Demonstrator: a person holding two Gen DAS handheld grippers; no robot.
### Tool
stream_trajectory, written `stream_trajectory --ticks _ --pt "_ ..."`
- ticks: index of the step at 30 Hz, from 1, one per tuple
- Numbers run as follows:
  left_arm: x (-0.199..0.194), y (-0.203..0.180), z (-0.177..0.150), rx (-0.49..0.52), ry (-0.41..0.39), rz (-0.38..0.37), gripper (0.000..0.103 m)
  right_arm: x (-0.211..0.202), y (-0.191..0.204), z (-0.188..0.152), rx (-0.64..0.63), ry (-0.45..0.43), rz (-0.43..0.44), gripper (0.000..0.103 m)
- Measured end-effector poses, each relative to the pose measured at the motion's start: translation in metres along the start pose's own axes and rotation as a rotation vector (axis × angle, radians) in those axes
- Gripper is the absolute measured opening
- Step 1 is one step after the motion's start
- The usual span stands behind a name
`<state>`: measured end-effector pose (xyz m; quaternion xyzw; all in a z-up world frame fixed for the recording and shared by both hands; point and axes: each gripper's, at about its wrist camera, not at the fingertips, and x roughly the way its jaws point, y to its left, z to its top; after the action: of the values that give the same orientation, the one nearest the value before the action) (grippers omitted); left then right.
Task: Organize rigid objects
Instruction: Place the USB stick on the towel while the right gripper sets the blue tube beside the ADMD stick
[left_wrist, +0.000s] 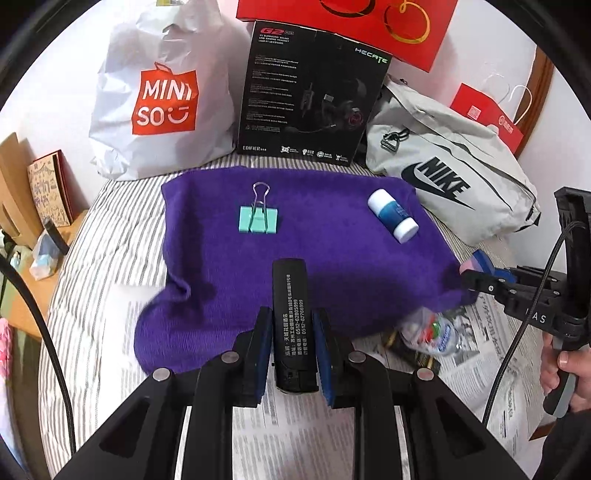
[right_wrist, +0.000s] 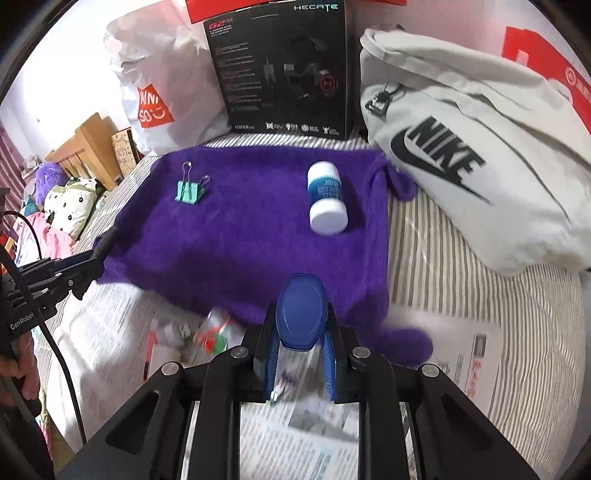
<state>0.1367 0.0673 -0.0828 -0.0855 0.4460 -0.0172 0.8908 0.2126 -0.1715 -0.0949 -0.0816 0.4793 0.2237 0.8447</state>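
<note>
My left gripper (left_wrist: 291, 328) is shut on a black lighter (left_wrist: 290, 295) with white print, held above the near edge of a purple towel (left_wrist: 314, 236). On the towel lie a green binder clip (left_wrist: 258, 219) and a white and blue bottle (left_wrist: 392, 216) on its side. My right gripper (right_wrist: 301, 336) is shut on a blue plastic object (right_wrist: 301, 314) with a clear lower part, over the towel's (right_wrist: 240, 236) near edge. The clip (right_wrist: 190, 192) and bottle (right_wrist: 327, 199) lie beyond it. Each gripper shows in the other's view: the right (left_wrist: 476, 275), the left (right_wrist: 101, 251).
A Miniso bag (left_wrist: 162, 96), a black headset box (left_wrist: 310, 92) and a grey Nike bag (left_wrist: 450, 177) stand behind the towel on the striped bedding (right_wrist: 443, 251). Newspaper (right_wrist: 295, 435) and a small clear bag of bits (left_wrist: 432, 328) lie in front. Wooden furniture (left_wrist: 14, 206) is at the left.
</note>
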Motion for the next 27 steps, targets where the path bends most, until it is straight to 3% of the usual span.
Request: stream_trajectory --ticks 14,27 --pt "0.047 0.021 0.03 -0.024 0.038 0.001 0.021 0.074 -0.013 0.033 -0.03 0.074 -0.049 0.021" --pt "0.088 0.035 0.04 -0.041 0.09 0.033 0.021 0.091 -0.012 0.034 -0.062 0.075 -0.085 0.02"
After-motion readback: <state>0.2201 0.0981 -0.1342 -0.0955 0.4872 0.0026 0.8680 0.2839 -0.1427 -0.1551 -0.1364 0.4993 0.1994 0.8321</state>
